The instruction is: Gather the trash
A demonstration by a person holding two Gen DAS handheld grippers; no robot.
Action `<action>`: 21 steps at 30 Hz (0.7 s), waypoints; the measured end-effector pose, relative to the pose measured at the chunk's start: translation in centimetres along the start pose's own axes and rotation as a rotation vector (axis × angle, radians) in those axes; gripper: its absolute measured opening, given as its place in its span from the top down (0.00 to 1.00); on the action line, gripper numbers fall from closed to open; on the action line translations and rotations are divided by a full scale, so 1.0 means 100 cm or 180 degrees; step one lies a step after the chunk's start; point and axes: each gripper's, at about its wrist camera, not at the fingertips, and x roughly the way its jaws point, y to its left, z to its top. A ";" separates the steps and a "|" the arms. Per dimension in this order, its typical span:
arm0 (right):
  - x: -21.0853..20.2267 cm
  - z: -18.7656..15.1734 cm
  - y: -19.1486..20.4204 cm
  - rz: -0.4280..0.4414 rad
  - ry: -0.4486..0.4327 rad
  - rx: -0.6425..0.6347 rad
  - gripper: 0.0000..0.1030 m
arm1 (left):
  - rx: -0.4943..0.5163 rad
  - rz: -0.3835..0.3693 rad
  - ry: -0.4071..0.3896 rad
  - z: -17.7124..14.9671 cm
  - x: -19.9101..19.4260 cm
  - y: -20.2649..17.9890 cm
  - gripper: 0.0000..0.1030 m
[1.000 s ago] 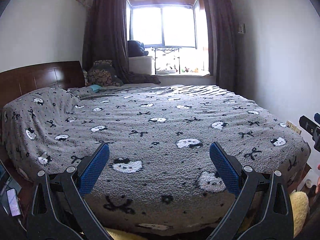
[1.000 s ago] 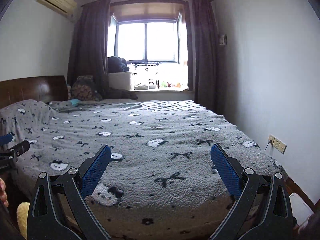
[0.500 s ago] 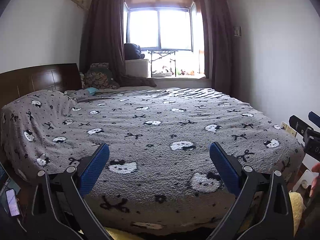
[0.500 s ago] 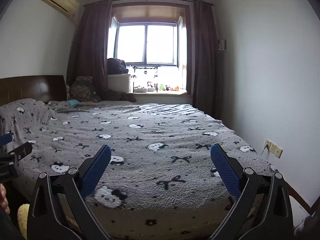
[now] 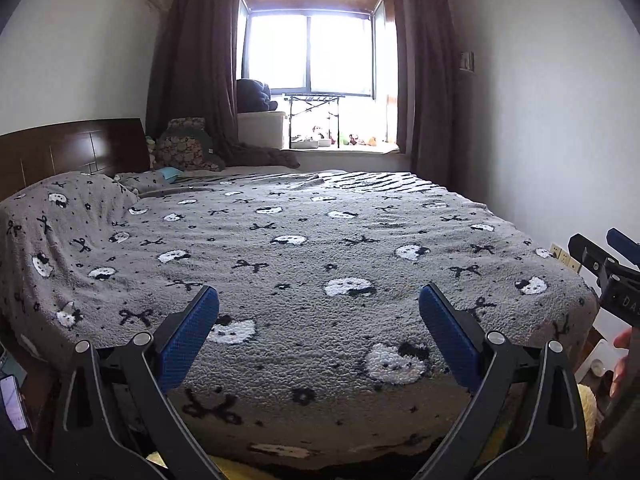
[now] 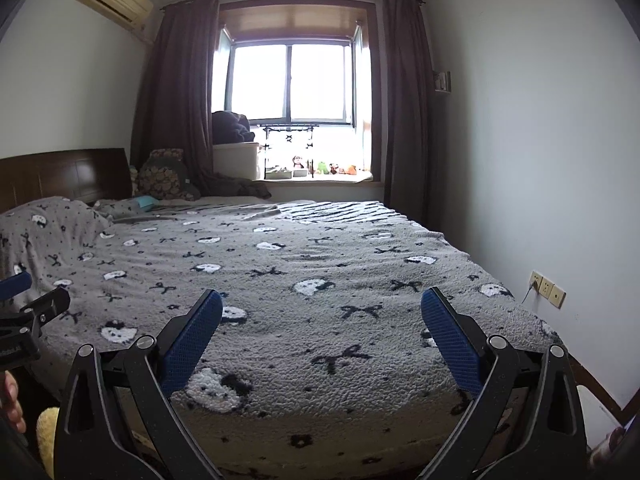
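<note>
Facing the foot of a wide bed under a grey fleece blanket (image 5: 312, 248) printed with white cat faces and black bows. Left gripper (image 5: 319, 308): blue-padded jaws spread wide, holding nothing, hovering over the blanket's near edge. Right gripper (image 6: 321, 312): jaws likewise wide apart and empty, beside the left one. Dark wooden headboard (image 6: 60, 172) at far left, brown curtains (image 6: 176, 100) framing a bright window (image 6: 292, 80), white wall sockets (image 6: 548, 288) at right. Trash: cannot tell where; none recognisable in either view.
</note>
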 end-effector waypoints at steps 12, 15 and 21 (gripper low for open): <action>0.001 -0.002 -0.001 0.0014 0.0026 0.0041 0.03 | -0.0042 0.0037 0.0018 -0.002 0.002 0.003 0.08; 0.002 -0.002 0.000 0.0022 0.0037 0.0039 0.03 | -0.0049 0.0050 0.0028 -0.003 0.002 0.003 0.08; 0.003 -0.004 -0.002 0.0020 0.0070 0.0054 0.03 | -0.0073 0.0071 0.0034 -0.003 0.002 0.004 0.08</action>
